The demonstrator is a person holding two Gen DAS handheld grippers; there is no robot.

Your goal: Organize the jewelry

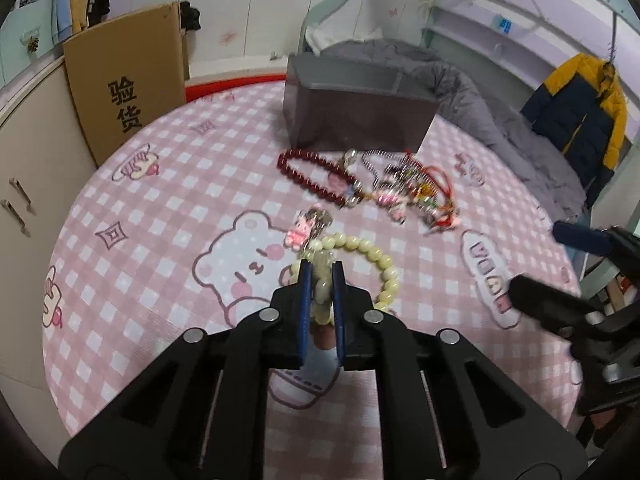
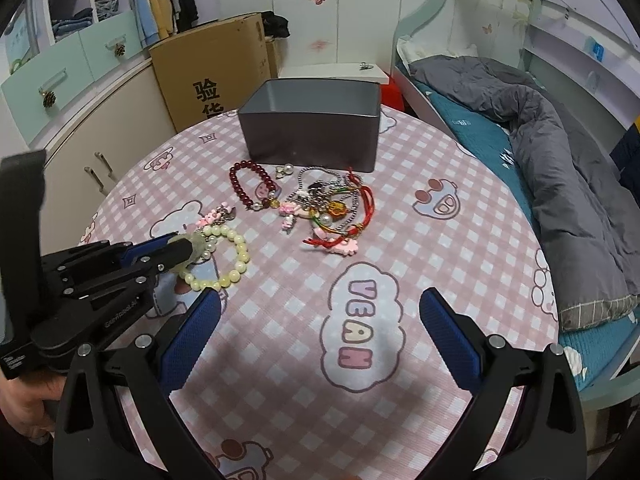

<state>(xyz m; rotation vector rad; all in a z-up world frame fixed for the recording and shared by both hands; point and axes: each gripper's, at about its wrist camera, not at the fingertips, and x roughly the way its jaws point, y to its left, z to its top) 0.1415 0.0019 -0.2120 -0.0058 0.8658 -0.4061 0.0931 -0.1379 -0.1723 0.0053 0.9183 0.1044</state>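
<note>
Your left tool (image 1: 321,276) is clamping the pale bead bracelet (image 1: 380,264), its loop lying flat rightward on the worktop (image 1: 160,200), your right tool (image 2: 320,316) is gaping wide, holding nothing.

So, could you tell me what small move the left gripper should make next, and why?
Probably lift the pale yellow beaded bracelet off the pink checked tablecloth and carry it toward the open dark grey rectangular box. The left gripper is already shut on the bracelet's beads, the box appears empty, and the right gripper hangs open, away from the jewelry.

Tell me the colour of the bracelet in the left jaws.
Pale yellow-green bracelet, clearest in the right wrist view.
</note>
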